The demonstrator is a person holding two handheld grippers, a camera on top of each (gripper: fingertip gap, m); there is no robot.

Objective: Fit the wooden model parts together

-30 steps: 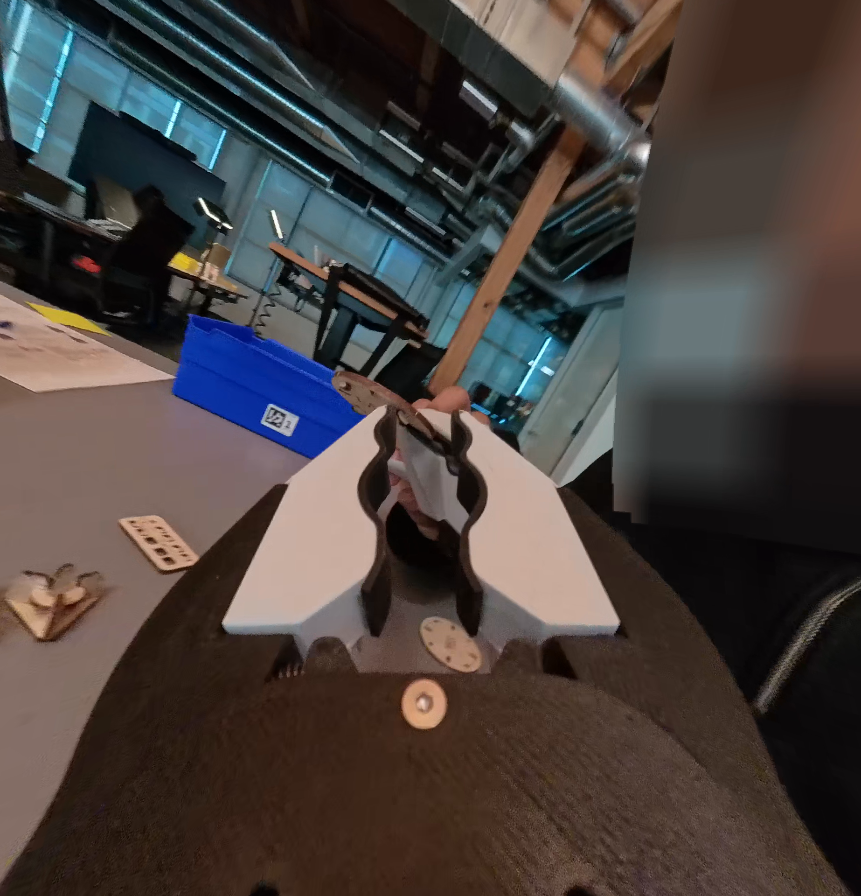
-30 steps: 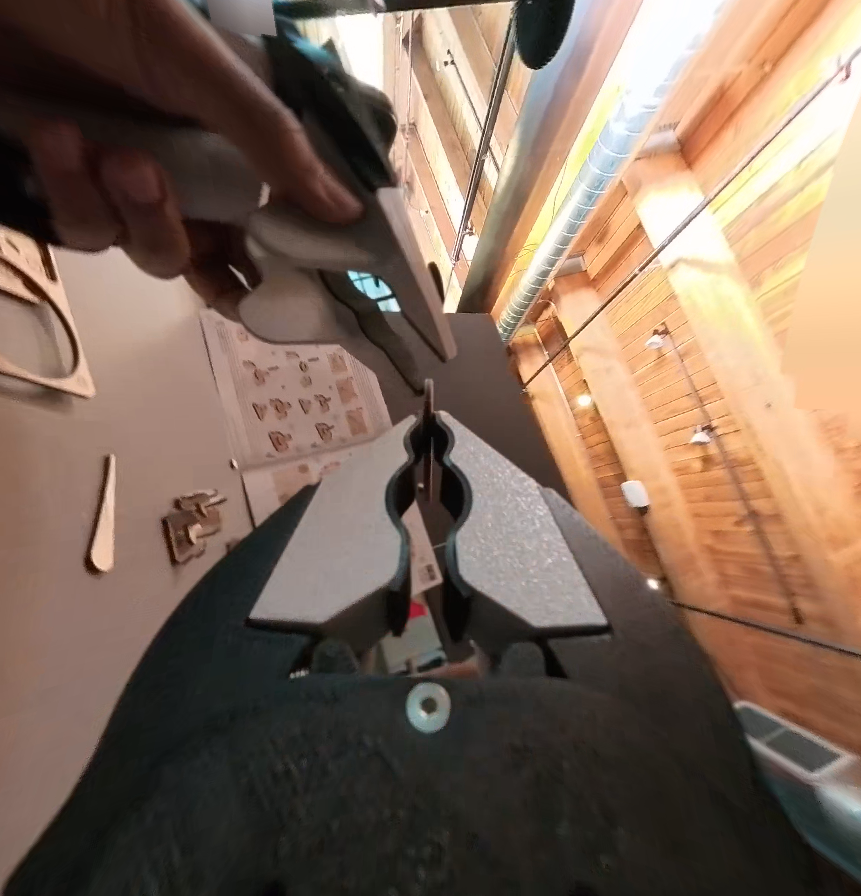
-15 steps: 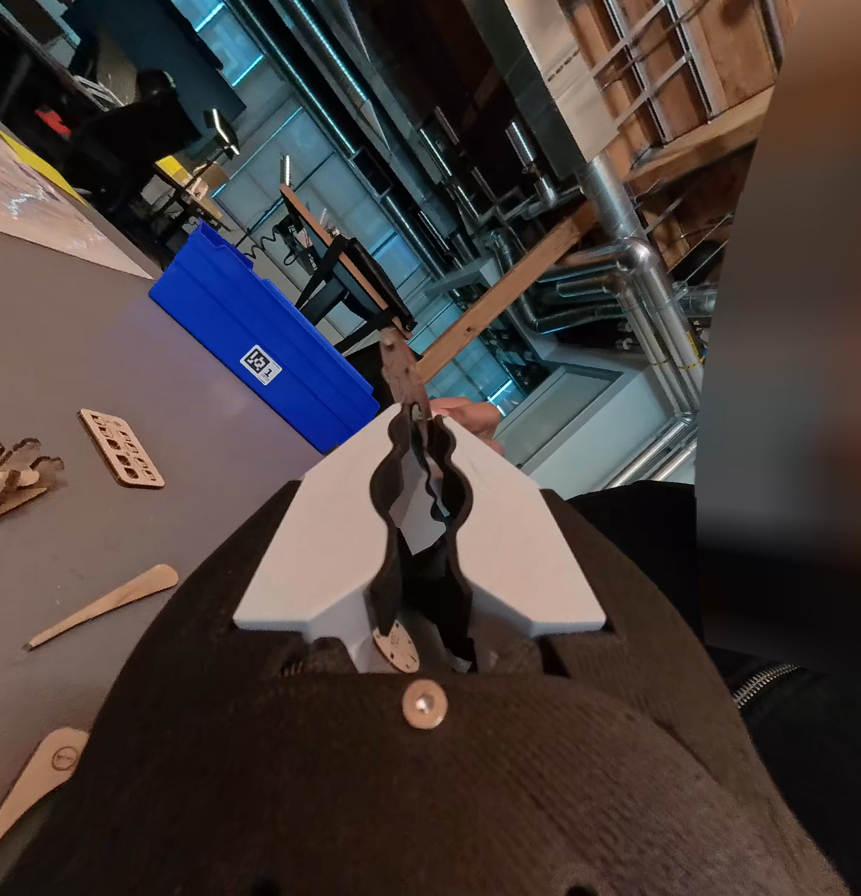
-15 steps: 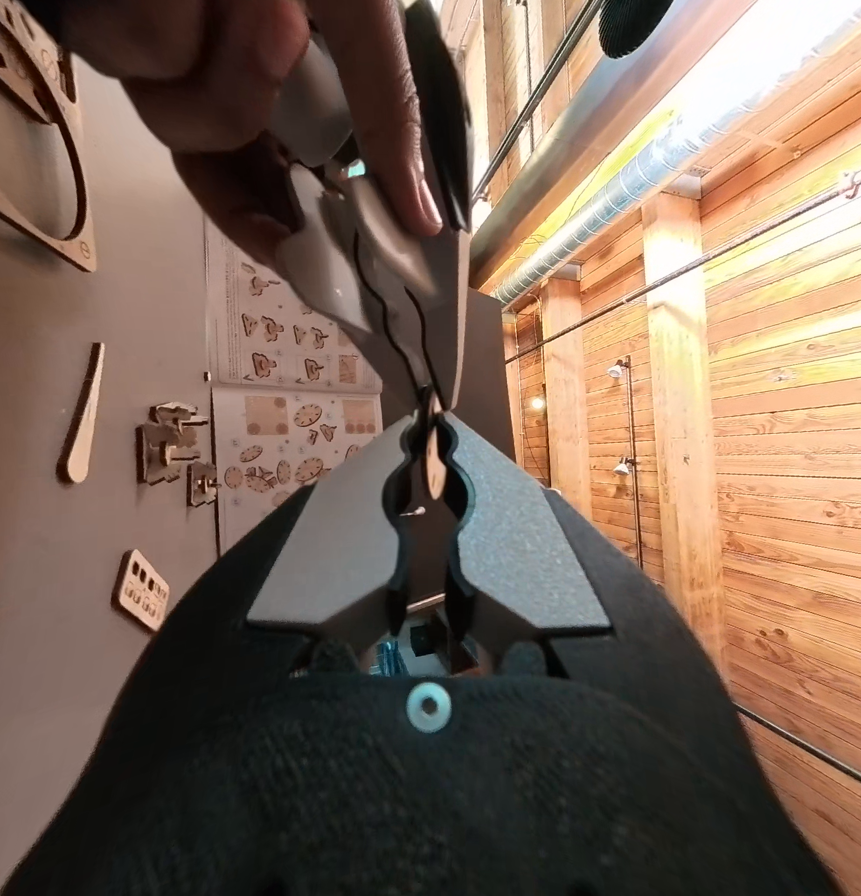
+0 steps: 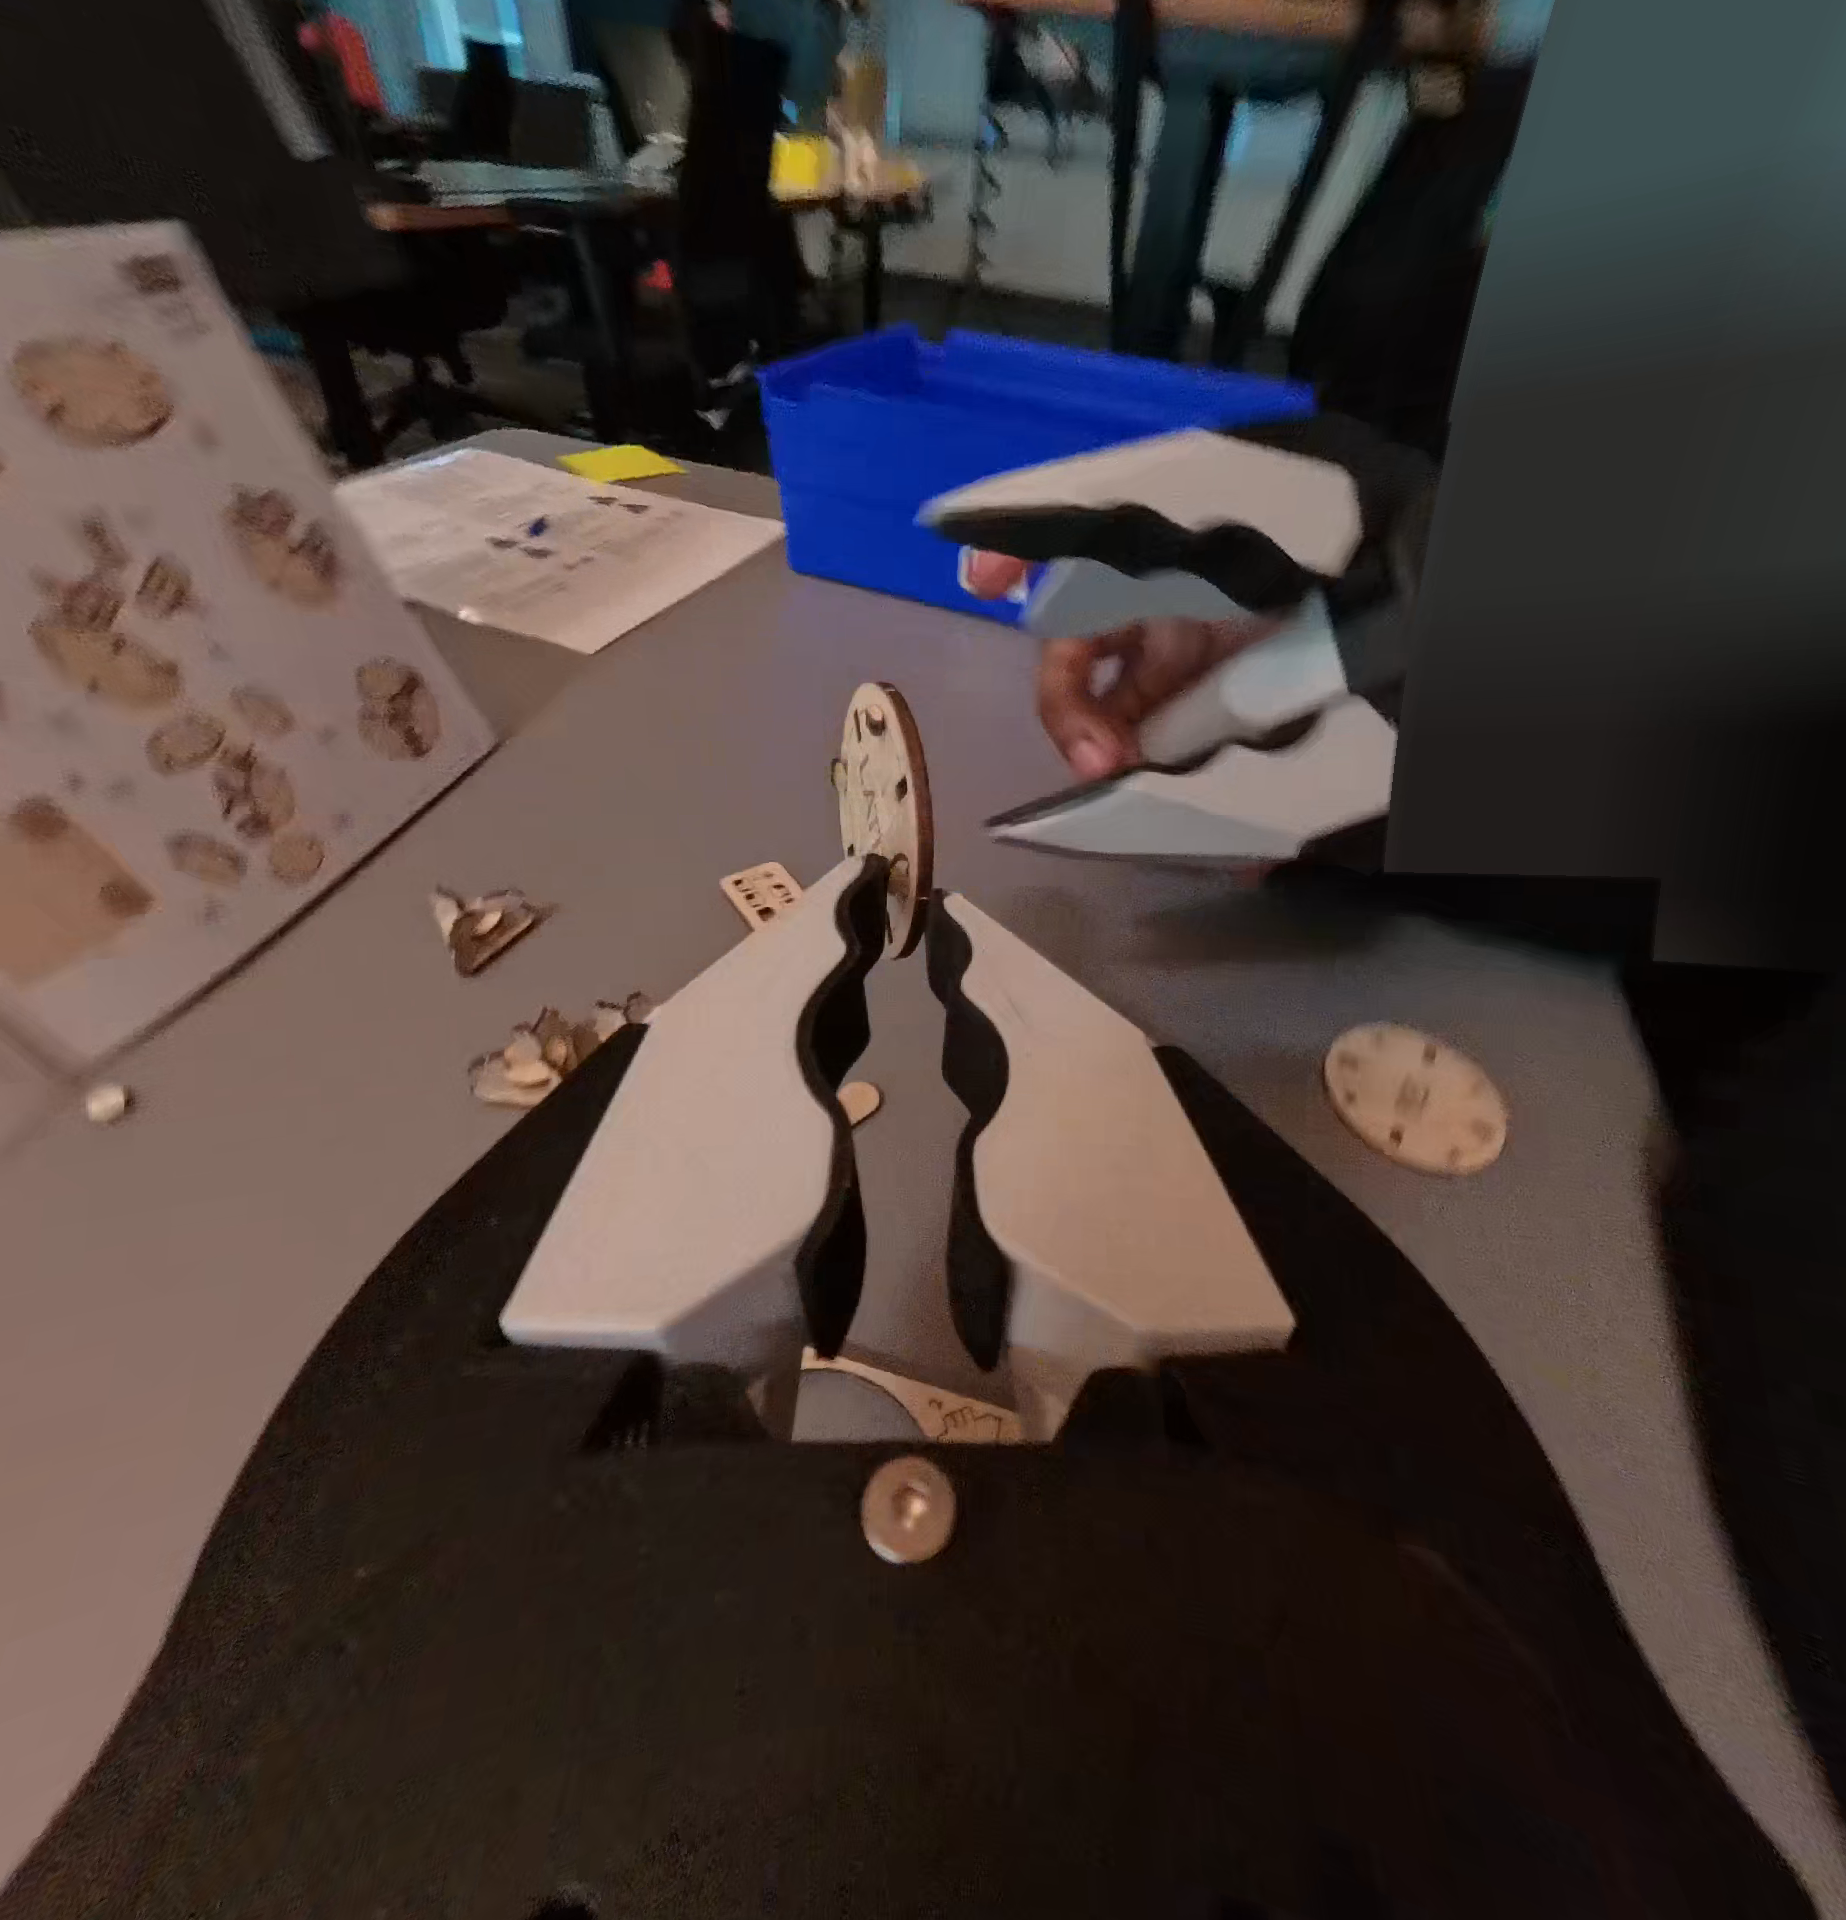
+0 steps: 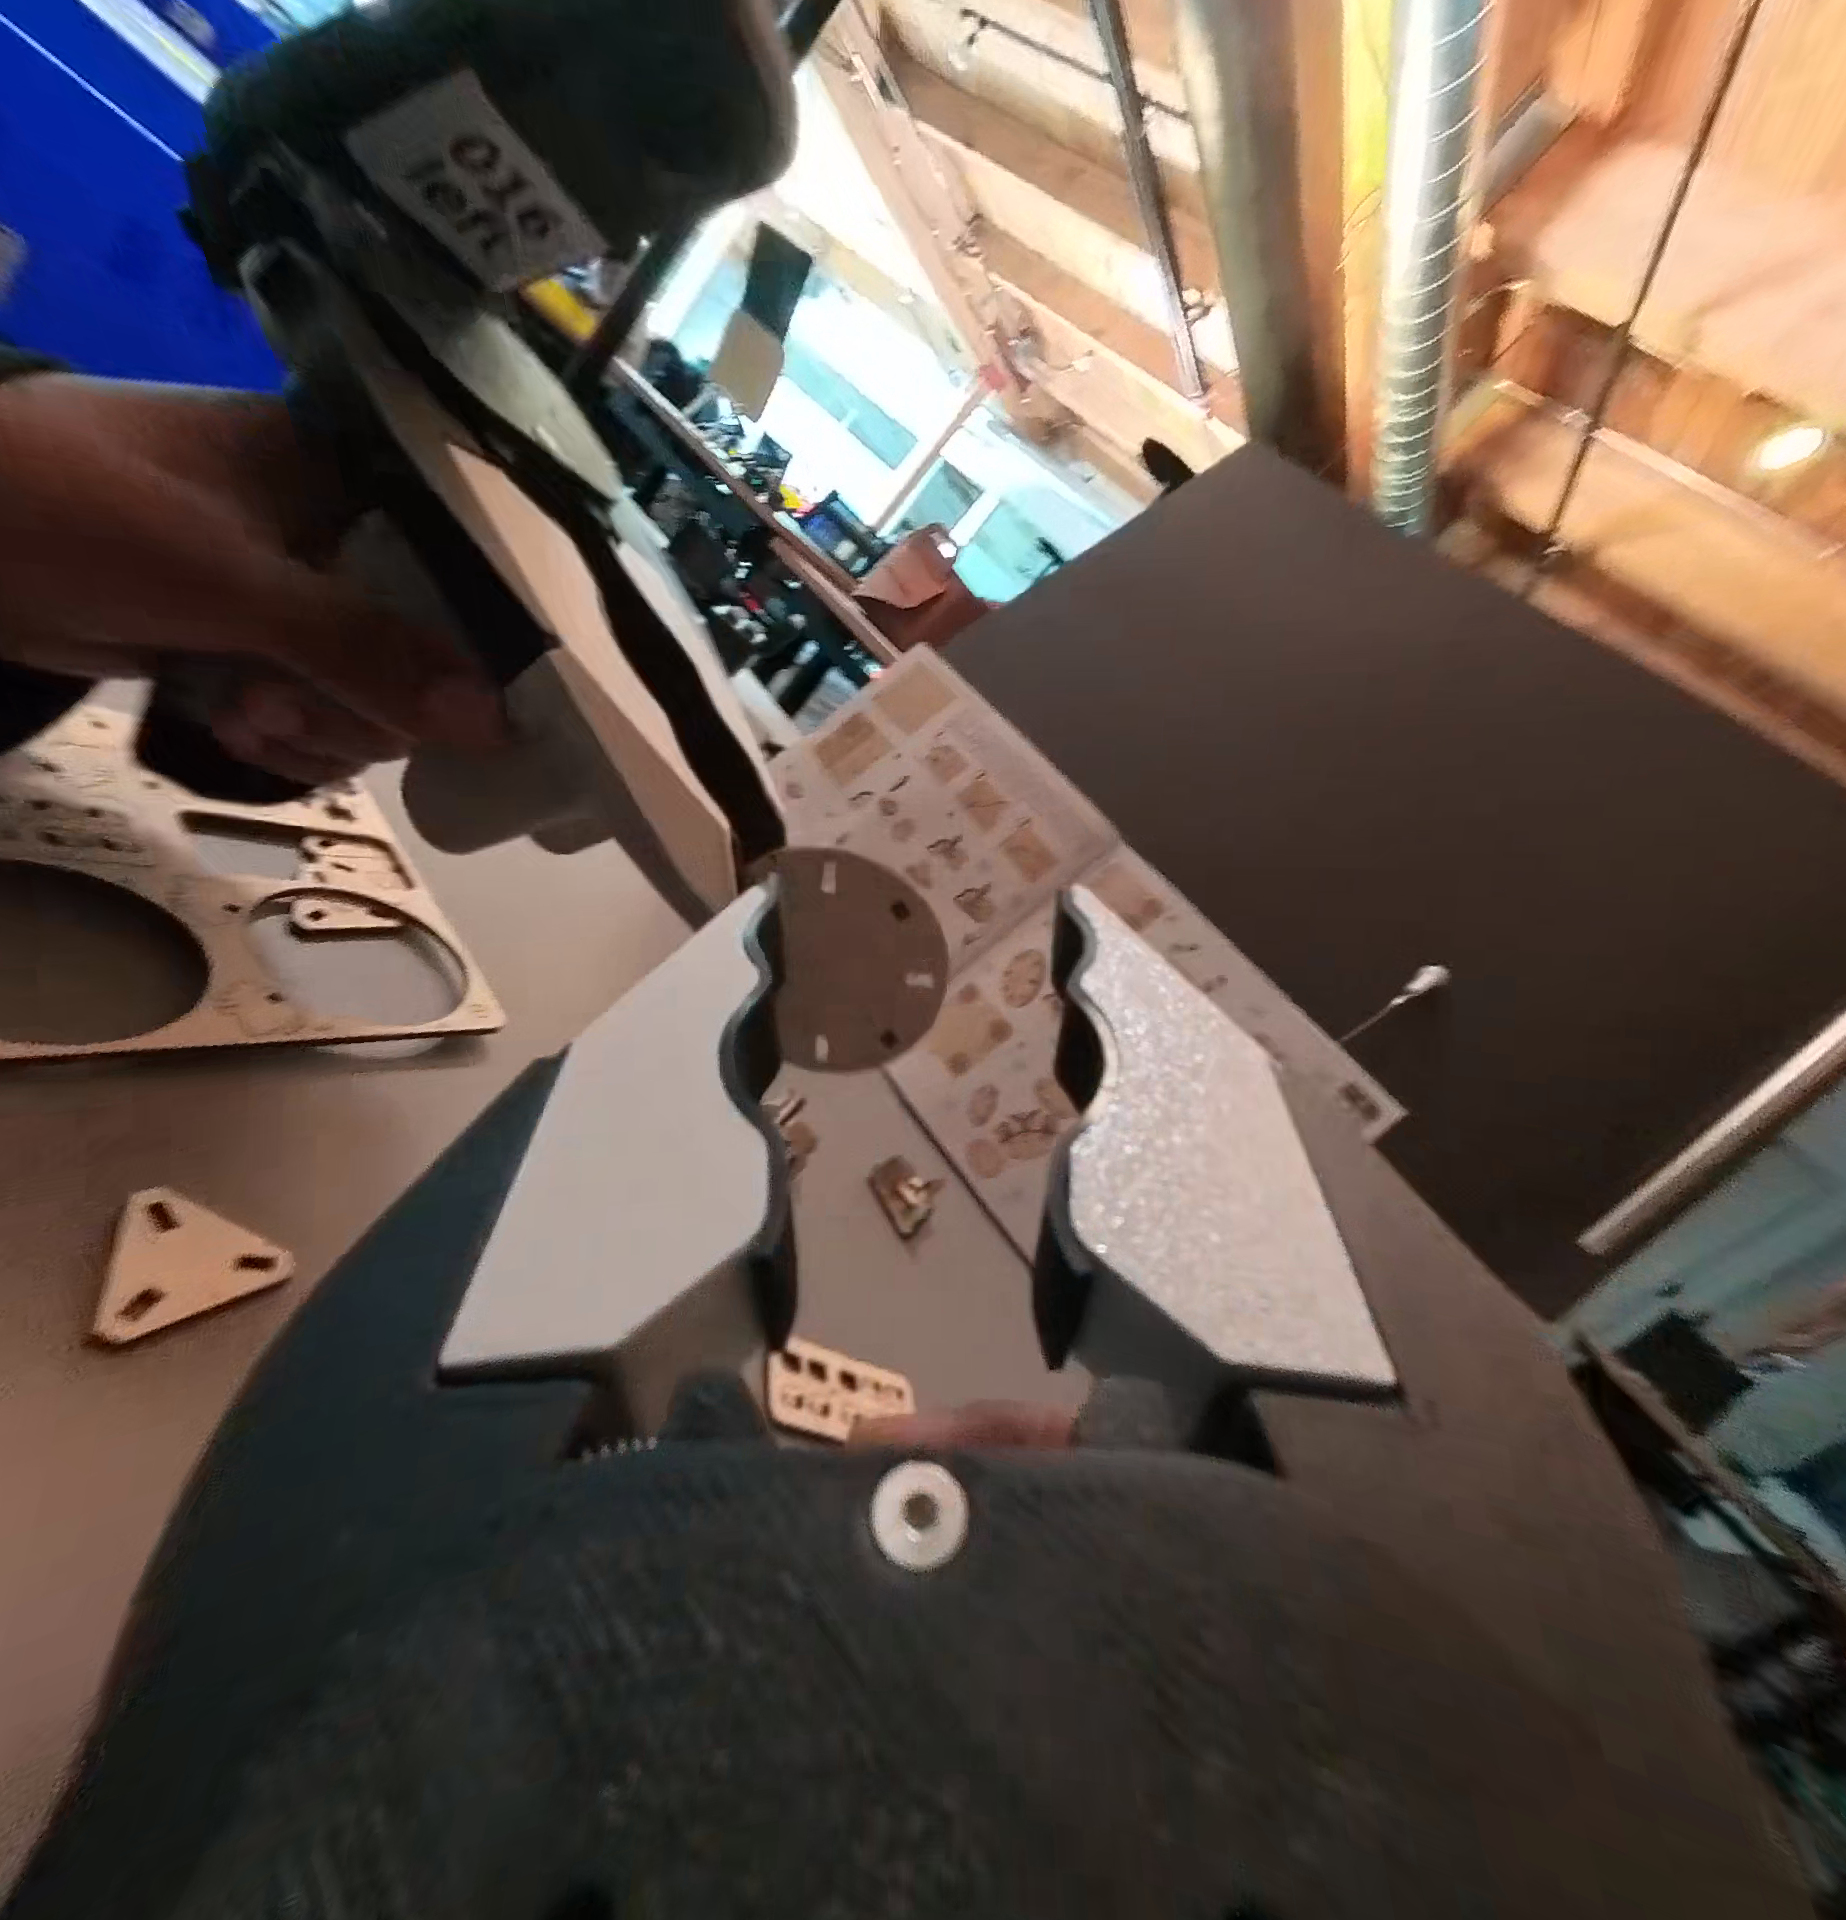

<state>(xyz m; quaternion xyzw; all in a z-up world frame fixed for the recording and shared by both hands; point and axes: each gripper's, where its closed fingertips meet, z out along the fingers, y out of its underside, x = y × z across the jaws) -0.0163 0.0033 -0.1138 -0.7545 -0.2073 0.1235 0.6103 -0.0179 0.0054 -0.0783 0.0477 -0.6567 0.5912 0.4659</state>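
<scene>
My left gripper [image 5: 903, 894] is shut on the lower rim of a round wooden disc [image 5: 883, 790] with small slots, and holds it upright and edge-on above the grey table [image 5: 638, 779]. In the right wrist view the same disc [image 6: 857, 966] hangs from the left gripper's fingertips [image 6: 737, 831], which reach in from the upper left. My right gripper [image 6: 914, 899] is open, with its jaws wide on either side of the disc and not pressing on it. It also shows open at the right of the left wrist view [image 5: 960, 665], held in a hand.
A second slotted disc [image 5: 1414, 1112] lies on the table at the right. A blue bin [image 5: 1002, 457] stands behind. A picture sheet [image 5: 171, 623] is propped at the left. Small wooden pieces [image 5: 488, 920], a cut-out wooden sheet [image 6: 275, 935] and a triangular piece [image 6: 186, 1262] lie about. My two grippers' fingertips are within a few centimetres of each other. The triangular piece [image 6: 186, 1262] is about 12 centimeters from both grippers' fingertips.
The right gripper held the disc a second ago; the left gripper shut on it, then the right one opened and let go. Both views have swung down toward the table.
</scene>
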